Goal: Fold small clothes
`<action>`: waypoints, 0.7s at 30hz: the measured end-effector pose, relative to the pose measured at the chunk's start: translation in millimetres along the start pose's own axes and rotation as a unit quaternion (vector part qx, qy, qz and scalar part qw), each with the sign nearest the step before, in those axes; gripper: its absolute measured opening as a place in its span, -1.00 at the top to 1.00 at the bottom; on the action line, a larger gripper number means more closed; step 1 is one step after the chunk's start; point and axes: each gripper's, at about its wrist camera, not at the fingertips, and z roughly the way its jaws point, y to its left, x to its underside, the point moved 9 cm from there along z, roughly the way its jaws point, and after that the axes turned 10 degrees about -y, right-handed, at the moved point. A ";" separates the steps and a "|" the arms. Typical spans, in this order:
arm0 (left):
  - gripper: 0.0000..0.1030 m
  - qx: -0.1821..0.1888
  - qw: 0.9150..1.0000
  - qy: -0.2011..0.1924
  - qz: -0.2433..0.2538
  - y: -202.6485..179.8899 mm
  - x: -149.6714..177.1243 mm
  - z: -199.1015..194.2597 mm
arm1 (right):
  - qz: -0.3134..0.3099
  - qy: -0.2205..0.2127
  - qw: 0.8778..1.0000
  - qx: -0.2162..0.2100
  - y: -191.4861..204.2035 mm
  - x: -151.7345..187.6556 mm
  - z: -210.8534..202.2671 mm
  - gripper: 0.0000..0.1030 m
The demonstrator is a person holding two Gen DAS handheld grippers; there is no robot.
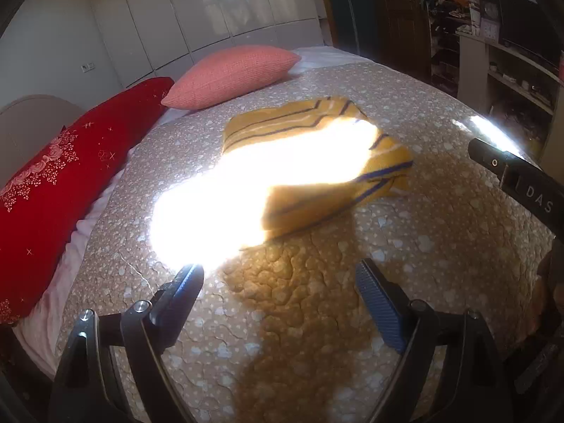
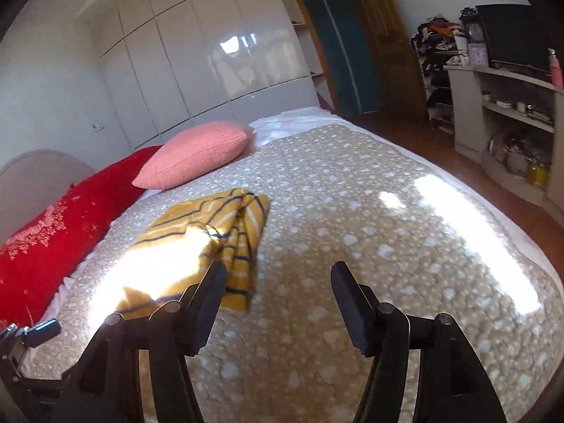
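The yellow striped garment [image 1: 310,162] lies folded into a compact bundle on the patterned bedspread [image 2: 352,211], in front of the pink pillow [image 2: 197,155] and partly washed out by sunlight. The left gripper [image 1: 278,282] and the right gripper [image 2: 278,282] both hover short of it, jaws apart and empty. The fold looks essentially done; perhaps only tidying remains.

We read only the white letters "DAS" on the black body of the right gripper [image 1: 521,179] over the bed's right edge in the left wrist view, cut off there, nothing else legible to us
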 end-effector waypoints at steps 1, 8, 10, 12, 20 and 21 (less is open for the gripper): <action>-0.69 0.003 1.000 0.002 0.005 -3.8 2.6 -0.3 | -0.015 0.001 1.000 0.012 -3.1 4.6 2.7 -0.29; -0.69 -0.001 0.999 -0.011 0.036 -16.3 7.2 -6.9 | -0.061 0.024 0.998 0.026 -3.6 19.8 18.3 -0.29; -0.69 0.001 0.999 -0.011 0.038 -18.8 7.8 -7.6 | -0.055 0.025 0.998 0.028 -6.3 20.4 18.7 -0.29; -0.69 0.004 0.999 -0.010 0.040 -20.9 9.6 -7.9 | -0.051 0.023 0.998 0.031 -8.3 19.8 19.0 -0.31; -0.69 0.001 0.999 0.002 0.040 -19.9 17.6 -1.4 | -0.067 0.028 0.997 0.033 -2.3 24.5 20.5 -0.36; -0.69 0.001 0.999 0.003 0.038 -19.1 18.2 -0.5 | -0.069 0.027 0.997 0.033 -1.2 24.9 20.1 -0.37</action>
